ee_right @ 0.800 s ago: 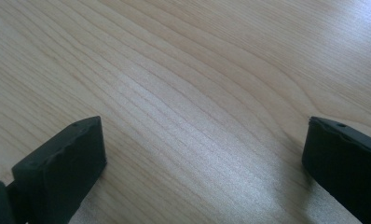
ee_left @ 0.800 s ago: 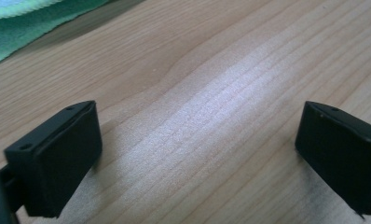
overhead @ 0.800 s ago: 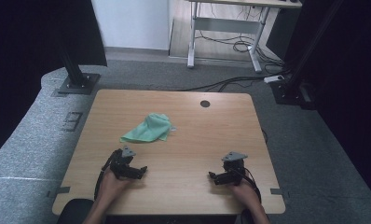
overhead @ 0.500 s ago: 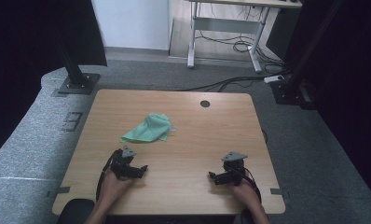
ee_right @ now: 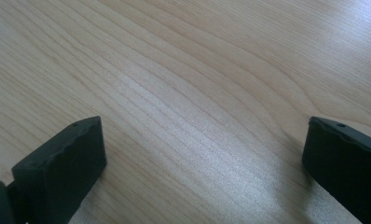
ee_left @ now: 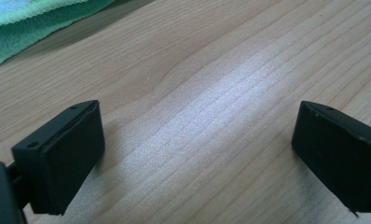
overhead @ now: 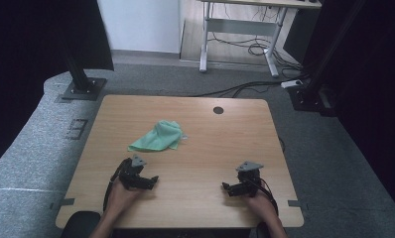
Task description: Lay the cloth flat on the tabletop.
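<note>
Left gripper [overhead: 147,180] rests low at the near edge of the tabletop [overhead: 205,129], toward the near-left corner, jaws spread wide with only bare wood between them. In the left gripper view [ee_left: 195,154] the two black jaws stand far apart and hold nothing; a strip of green cloth [ee_left: 39,21] shows at the upper left, beyond the jaws and not touching them.

Right gripper [overhead: 232,187] sits near the near edge too, toward the near-right corner, jaws likewise wide and empty. Right gripper view [ee_right: 200,163]: wood grain only between the jaws.

Green cloth [overhead: 158,137] lies crumpled and loosely bunched on the left half of the tabletop, about midway between near and far edges. It is near the left gripper, just ahead of it, and well apart from the right one. A round cable hole [overhead: 218,110] sits close to the far edge.

Progress, as judged: nothing started. Cloth untouched, neither gripper in contact with it. All handling is left: reach, grasp, and whatever shaping or moving of the cloth follows. The left gripper looks best placed for the first reach.
</note>
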Tool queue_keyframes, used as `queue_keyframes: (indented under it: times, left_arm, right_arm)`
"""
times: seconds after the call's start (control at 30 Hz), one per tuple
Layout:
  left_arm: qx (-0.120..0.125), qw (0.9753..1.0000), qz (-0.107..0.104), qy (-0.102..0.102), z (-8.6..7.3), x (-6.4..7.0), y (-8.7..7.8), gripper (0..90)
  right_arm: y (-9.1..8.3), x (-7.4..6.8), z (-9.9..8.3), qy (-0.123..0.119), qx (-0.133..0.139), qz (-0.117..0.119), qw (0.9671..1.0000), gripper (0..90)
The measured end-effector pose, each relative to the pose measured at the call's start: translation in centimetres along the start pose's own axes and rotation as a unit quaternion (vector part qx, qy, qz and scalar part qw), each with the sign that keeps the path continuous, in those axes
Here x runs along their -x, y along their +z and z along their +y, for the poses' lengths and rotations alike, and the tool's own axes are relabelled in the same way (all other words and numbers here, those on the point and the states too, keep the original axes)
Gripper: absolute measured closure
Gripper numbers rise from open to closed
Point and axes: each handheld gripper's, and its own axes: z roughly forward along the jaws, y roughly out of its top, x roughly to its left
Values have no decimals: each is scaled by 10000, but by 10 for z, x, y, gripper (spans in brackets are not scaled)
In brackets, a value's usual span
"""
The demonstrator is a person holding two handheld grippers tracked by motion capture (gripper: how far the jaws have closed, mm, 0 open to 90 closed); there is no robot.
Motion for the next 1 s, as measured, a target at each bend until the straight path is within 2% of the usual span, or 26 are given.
queue_keyframes:
  times: [0.23, 0.57, 1.0]
  left_arm:
    - [-20, 9999, -94, 110, 7, 3, 0, 118]
    - [215, 9995, -200, 105, 24, 2, -7, 158]
    - [391, 9980, -362, 350, 57, 3, 0, 337]
  right_arm:
    - [0, 0, 0, 1, 0, -1, 10000, 0]
    - [0, 0, 0, 0, -1, -2, 10000, 0]
    - [0, 0, 0, 1, -1, -2, 10000, 0]
